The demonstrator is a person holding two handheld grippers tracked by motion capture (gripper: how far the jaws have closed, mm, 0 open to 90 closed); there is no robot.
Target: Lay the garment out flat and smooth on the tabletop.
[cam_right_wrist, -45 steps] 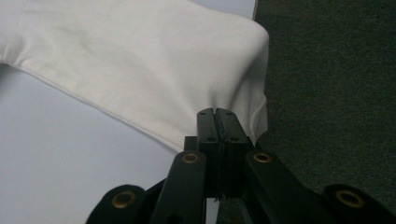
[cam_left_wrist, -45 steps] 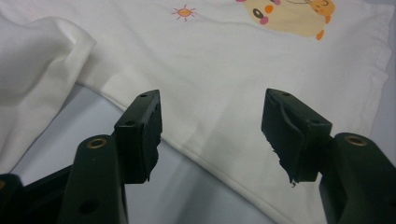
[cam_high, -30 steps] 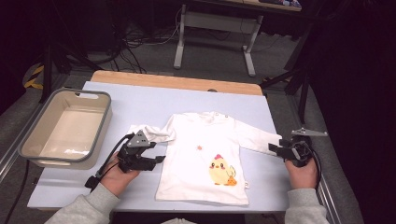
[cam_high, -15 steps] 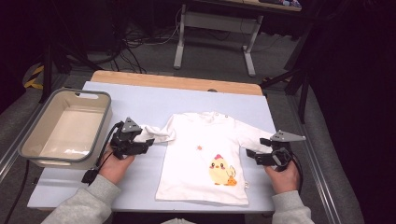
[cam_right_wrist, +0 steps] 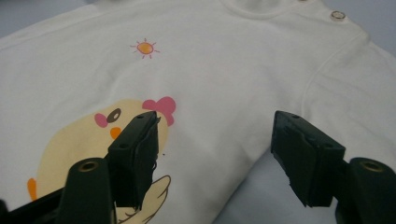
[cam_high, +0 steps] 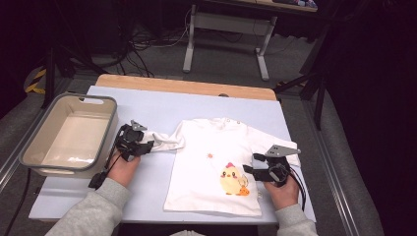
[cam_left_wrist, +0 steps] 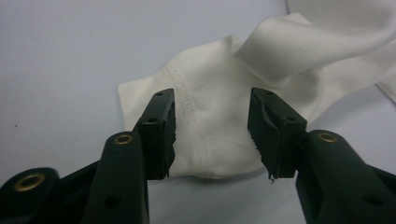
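Observation:
A white child's shirt [cam_high: 211, 162] with a yellow chick print [cam_high: 231, 179] lies flat on the pale blue table [cam_high: 157, 103]. Its left sleeve is bunched, and the cuff [cam_left_wrist: 210, 121] lies between the jaws of my left gripper [cam_left_wrist: 212, 135]. Those jaws have just been closing, but the pads stand clear of the cloth. In the high view the left gripper [cam_high: 145, 145] sits at the sleeve end. My right gripper [cam_high: 250, 164] hovers over the shirt's right side, beside the chick [cam_right_wrist: 79, 149]. Its jaws [cam_right_wrist: 215, 149] have also been closing and straddle the shirt's side edge [cam_right_wrist: 243, 168] without pressing it.
A grey bin [cam_high: 29, 152] with nothing in it stands at the table's left edge, close to my left hand. A wooden strip [cam_high: 187, 86] runs along the far edge. Bare table lies beyond the shirt's collar and in front of its hem.
My left hand has moved left and away to the sleeve cuff. My right hand has come in from the table's right edge onto the shirt's right side.

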